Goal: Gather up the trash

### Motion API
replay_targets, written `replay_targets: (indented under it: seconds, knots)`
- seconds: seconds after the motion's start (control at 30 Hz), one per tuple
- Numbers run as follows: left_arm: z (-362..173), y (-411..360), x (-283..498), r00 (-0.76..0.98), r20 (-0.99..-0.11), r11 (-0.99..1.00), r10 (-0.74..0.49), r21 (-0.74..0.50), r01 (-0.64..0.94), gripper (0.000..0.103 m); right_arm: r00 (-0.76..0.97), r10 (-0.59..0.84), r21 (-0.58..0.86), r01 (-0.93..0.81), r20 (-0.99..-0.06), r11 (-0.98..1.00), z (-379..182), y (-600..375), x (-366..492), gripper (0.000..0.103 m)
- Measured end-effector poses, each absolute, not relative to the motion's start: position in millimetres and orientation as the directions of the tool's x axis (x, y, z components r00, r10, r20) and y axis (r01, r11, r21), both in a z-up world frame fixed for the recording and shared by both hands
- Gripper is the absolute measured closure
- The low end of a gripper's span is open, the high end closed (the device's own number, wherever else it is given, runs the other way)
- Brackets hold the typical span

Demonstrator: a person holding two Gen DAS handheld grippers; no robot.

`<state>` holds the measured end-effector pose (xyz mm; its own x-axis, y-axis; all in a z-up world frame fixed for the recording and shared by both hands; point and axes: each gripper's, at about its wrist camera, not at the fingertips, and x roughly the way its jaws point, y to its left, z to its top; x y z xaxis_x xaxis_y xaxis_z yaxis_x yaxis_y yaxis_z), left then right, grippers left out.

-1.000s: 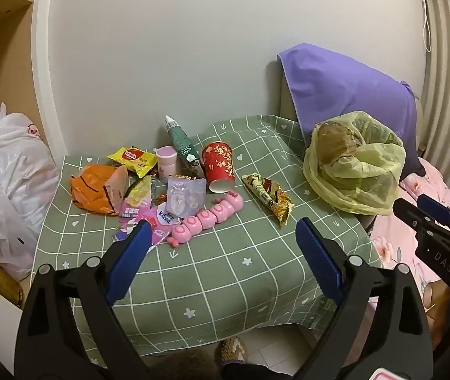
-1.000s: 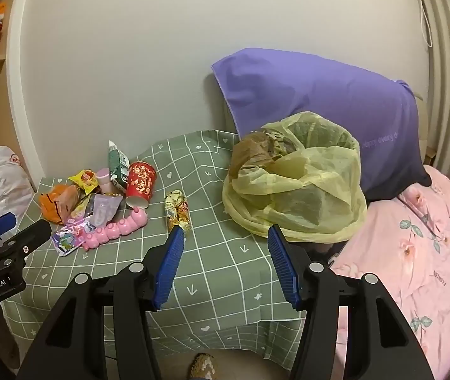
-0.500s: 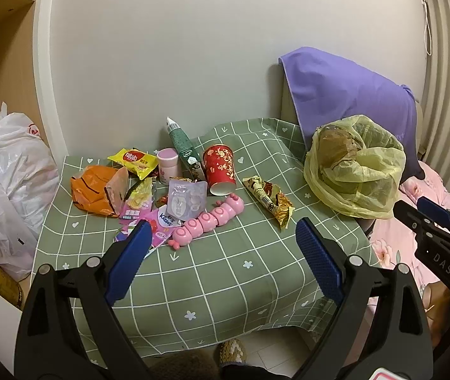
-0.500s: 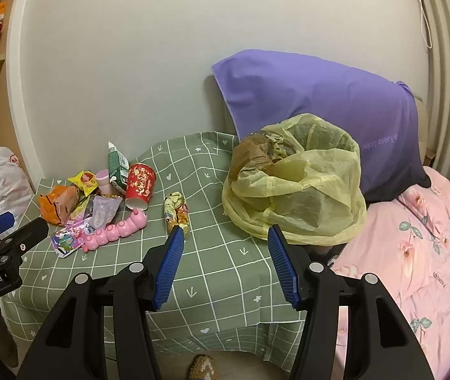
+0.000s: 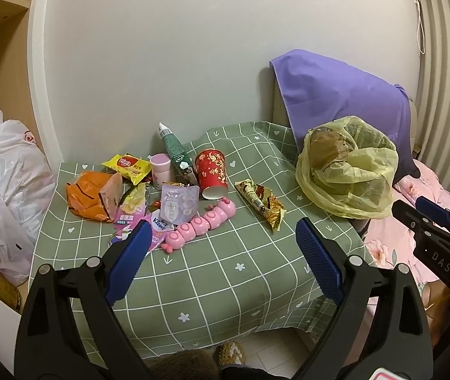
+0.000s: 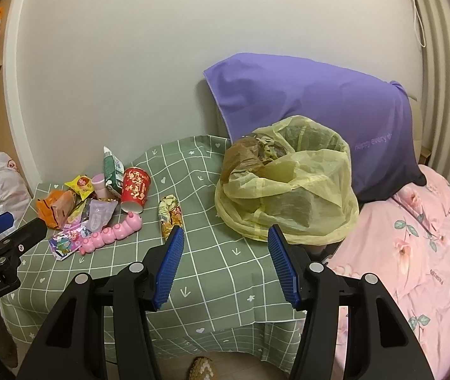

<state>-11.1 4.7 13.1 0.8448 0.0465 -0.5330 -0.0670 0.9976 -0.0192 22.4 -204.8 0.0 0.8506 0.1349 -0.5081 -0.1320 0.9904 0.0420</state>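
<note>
A pile of trash lies at the back left of the green checked table (image 5: 225, 272): a red paper cup (image 5: 211, 173) on its side, an orange bag (image 5: 90, 194), a yellow snack packet (image 5: 127, 166), a green carton (image 5: 176, 152), a pink caterpillar toy (image 5: 201, 223) and a long snack wrapper (image 5: 261, 204). A yellow trash bag (image 5: 348, 171), open and part full, stands at the table's right edge; it also shows in the right wrist view (image 6: 288, 186). My left gripper (image 5: 221, 262) is open and empty in front of the pile. My right gripper (image 6: 225, 262) is open and empty before the bag.
A purple pillow (image 6: 313, 120) leans behind the yellow bag, on a bed with a pink flowered cover (image 6: 415, 253). White plastic bags (image 5: 0, 183) are heaped left of the table. The wall runs close behind the table. A slipper (image 5: 229, 351) is on the floor below.
Both grippers have drifted slightly back and up; the views shift a little. Both stay open and nothing on the table has moved.
</note>
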Motion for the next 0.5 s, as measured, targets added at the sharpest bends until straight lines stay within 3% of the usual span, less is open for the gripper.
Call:
replay_targets:
  seconds: [0.5]
  knots:
    - [13.8,1.7,-12.4,0.847,-0.529,0.998,0.043,-0.017,-0.061,0.015,0.857,0.125,0.044,-0.120,-0.500,0.992,1.3,-209.0,19.8,0.050]
